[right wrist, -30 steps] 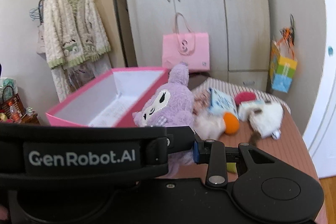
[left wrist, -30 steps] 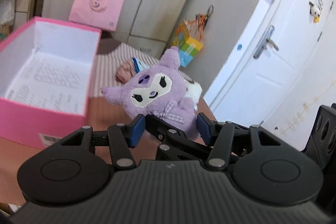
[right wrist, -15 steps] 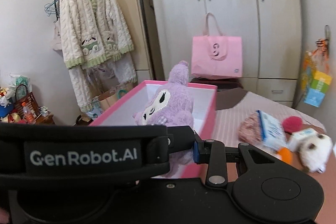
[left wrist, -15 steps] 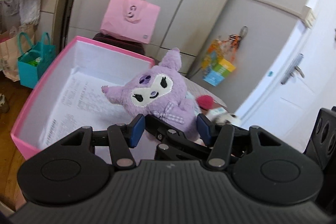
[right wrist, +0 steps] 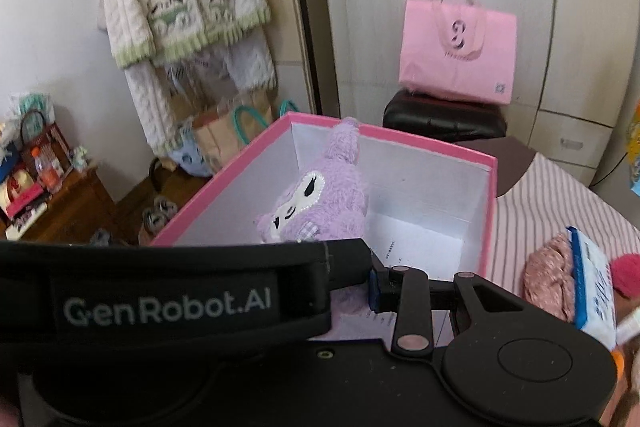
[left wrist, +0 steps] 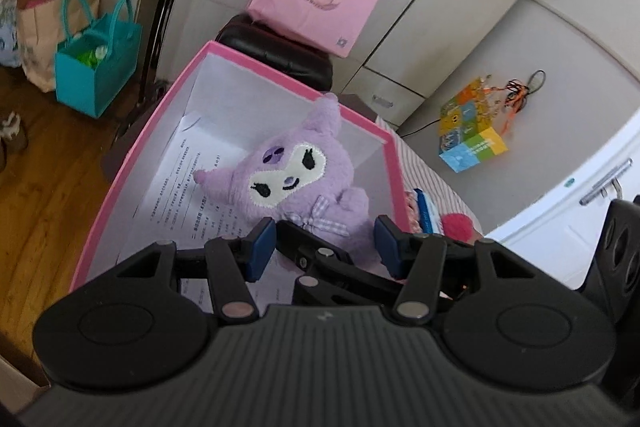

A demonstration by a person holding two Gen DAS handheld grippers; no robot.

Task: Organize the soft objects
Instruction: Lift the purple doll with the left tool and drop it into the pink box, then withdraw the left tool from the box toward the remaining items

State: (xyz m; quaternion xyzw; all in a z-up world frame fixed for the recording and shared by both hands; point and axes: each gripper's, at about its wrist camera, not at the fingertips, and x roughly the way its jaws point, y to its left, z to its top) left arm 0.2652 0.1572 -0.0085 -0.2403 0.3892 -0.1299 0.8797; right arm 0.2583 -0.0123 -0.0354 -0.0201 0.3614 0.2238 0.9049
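My left gripper (left wrist: 325, 242) is shut on a purple plush toy (left wrist: 294, 183) with a cream face and checked bow, holding its lower body over the open pink box (left wrist: 390, 163). The box has a white inside lined with printed paper. In the right wrist view the same purple plush (right wrist: 320, 205) hangs inside the pink box (right wrist: 224, 183). The left gripper's black body crosses in front of my right gripper, hiding its left finger; only its right fingertip (right wrist: 375, 291) shows, just over the box's near edge.
A striped cloth (right wrist: 560, 203) covers the table right of the box, with a pink knitted item (right wrist: 548, 283), a blue-and-white pack (right wrist: 592, 291) and a red pompom (right wrist: 628, 273). A pink tote (right wrist: 456, 55) on a black stool, wardrobes, hanging cardigan and teal bag (left wrist: 94, 67) stand behind.
My left gripper has carried the purple plush leftward from the table to over and down into the pink box. The right gripper's view has swung left along with it.
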